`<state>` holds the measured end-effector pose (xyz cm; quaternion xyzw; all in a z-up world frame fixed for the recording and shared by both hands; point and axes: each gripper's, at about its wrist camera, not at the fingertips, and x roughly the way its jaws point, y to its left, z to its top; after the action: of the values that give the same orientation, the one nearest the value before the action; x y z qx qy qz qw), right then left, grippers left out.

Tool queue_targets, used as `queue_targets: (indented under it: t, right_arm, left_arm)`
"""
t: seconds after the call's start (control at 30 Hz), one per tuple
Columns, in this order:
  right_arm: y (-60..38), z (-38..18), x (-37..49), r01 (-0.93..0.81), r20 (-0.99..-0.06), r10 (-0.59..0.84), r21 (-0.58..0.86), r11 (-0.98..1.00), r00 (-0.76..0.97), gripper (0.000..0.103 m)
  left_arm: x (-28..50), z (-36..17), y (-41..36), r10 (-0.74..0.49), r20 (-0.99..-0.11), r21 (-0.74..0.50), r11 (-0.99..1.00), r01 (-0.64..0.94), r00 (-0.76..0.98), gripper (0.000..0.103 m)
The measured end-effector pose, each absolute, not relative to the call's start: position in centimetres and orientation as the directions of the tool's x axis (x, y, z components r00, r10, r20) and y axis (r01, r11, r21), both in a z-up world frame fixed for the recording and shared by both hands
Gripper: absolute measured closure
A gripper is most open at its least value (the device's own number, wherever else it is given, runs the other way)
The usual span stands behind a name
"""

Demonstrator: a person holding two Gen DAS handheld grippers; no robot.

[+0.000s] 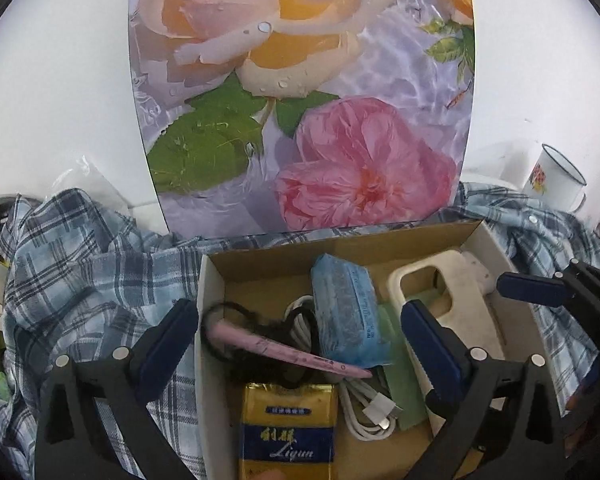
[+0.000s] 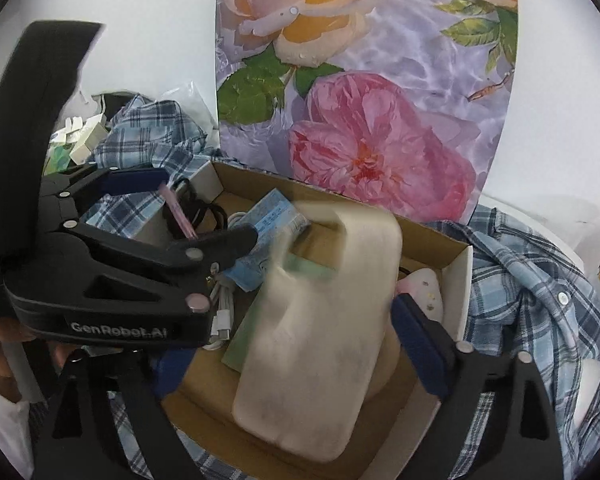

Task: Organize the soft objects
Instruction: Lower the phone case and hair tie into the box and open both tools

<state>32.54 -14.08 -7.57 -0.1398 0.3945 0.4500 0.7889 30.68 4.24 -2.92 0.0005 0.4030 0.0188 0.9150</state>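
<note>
Left wrist view: your left tool (image 1: 296, 336) gapes wide over the box (image 1: 211, 280), holding nothing. The phone case (image 1: 464, 300) lies at the box's right side.

Right wrist view: your right tool (image 2: 296, 344) looks spread around the blurred case (image 2: 320, 320); contact unclear. The case is likely light, rubbery and bendy; pinch its long edges.

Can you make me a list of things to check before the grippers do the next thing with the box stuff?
1. Left gripper open: ok, its fingers are spread wide above the box contents.
2. Right gripper open: ok, fingers either side of the phone case.
3. Phone case at rest: not ok, it looks blurred.
4. Free room in the cardboard box: not ok, it is crowded.
5. Plaid shirt tidy: not ok, it is crumpled around the box.
</note>
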Motion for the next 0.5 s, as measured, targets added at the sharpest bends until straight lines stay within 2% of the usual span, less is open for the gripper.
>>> queue_targets:
  t: [0.23, 0.5]
  right_arm:
    - [-15.0, -6.7, 32.7, -0.812, -0.722, 0.621, 0.144, 0.565, 0.304, 0.002]
    - [-16.2, -4.8, 32.7, -0.799, -0.652, 0.662, 0.141, 0.584, 0.369, 0.001]
  left_arm:
    - [30.3, -1.8, 4.1, 0.046, -0.716, 0.022, 0.999, -0.043, 0.697, 0.0]
    - [29.1, 0.7, 4.5, 0.041, -0.66, -0.004, 0.998, -0.059, 0.75, 0.0]
